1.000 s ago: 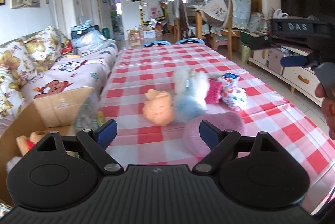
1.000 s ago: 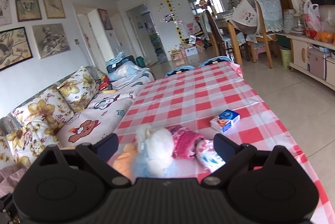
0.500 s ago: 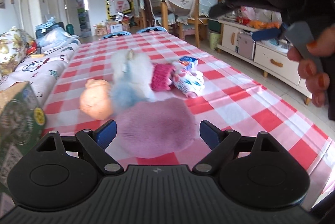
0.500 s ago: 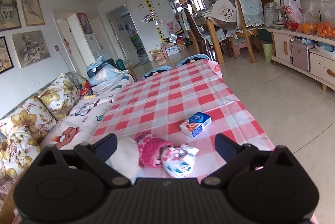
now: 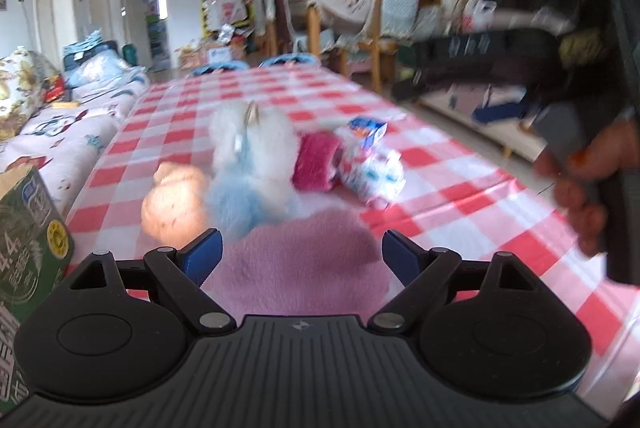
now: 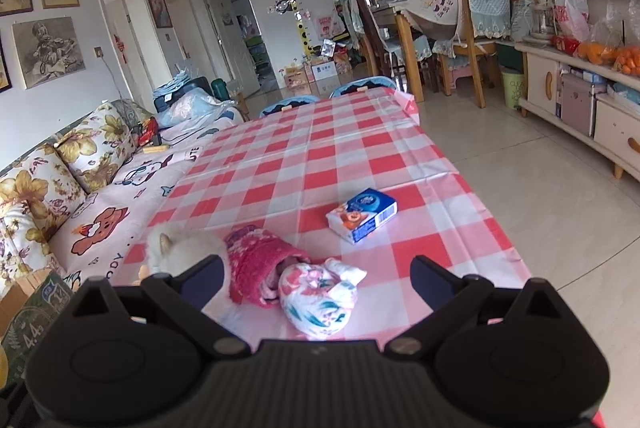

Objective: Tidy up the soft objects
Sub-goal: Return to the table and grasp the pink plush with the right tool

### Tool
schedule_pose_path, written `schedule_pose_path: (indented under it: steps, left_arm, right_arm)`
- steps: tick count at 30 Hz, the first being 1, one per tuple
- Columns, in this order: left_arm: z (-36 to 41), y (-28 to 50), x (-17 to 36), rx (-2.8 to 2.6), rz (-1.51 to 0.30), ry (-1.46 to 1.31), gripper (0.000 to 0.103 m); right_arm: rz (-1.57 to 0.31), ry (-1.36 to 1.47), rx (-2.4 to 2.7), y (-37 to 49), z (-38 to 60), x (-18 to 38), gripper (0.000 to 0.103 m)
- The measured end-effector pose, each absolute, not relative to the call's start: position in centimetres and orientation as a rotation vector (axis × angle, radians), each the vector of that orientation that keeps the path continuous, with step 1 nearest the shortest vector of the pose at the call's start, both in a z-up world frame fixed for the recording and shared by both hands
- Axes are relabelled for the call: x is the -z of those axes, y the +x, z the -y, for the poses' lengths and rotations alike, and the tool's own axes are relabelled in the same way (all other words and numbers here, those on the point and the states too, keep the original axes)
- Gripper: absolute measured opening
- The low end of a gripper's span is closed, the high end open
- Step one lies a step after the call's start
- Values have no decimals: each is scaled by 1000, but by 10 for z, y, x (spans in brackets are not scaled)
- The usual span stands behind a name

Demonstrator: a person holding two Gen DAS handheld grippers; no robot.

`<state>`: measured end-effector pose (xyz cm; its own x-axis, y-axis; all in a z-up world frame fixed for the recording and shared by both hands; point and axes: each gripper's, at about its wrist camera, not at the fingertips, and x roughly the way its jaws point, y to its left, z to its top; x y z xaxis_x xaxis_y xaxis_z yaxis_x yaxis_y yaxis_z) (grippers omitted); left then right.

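Soft objects lie near the front of the red-checked table [image 5: 280,95]. A pink fuzzy pad [image 5: 304,260] lies right in front of my open left gripper [image 5: 302,254]. Behind it are an orange plush [image 5: 172,199], a white-and-blue fluffy toy [image 5: 248,163], a magenta knit piece [image 5: 316,163] and a floral cloth bundle [image 5: 372,171]. My right gripper [image 6: 316,280] is open and empty above the floral bundle [image 6: 320,300] and the magenta piece [image 6: 256,264]; it shows blurred at the right of the left wrist view [image 5: 500,111].
A tissue pack [image 6: 362,214] lies on the table beyond the bundle. A green-printed cardboard box [image 5: 28,236] stands at the table's left edge. A sofa [image 6: 80,187] runs along the left. Cabinet [image 6: 580,107] and chairs stand to the right.
My left gripper has swung right from the cardboard box to face the pink pad and moved closer. My right gripper has risen and shifted right, over the floral bundle.
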<state>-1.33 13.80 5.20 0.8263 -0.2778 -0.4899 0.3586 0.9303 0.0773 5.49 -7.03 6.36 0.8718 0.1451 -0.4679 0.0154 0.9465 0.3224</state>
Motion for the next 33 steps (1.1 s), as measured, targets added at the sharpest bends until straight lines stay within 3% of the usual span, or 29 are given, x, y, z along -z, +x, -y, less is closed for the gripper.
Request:
schedule_pose_path:
  steps: [10, 20, 33]
  left_arm:
    - [-175, -10, -46, 426, -504, 177, 103]
    - [-163, 4, -17, 551, -591, 84, 103]
    - [-158, -3, -15, 663, -523, 26, 103]
  right_arm:
    - [-604, 406, -354, 56, 55, -57, 99]
    - [-754, 234, -545, 62, -6, -31, 99]
    - [-851, 222, -558, 67, -13, -14, 100]
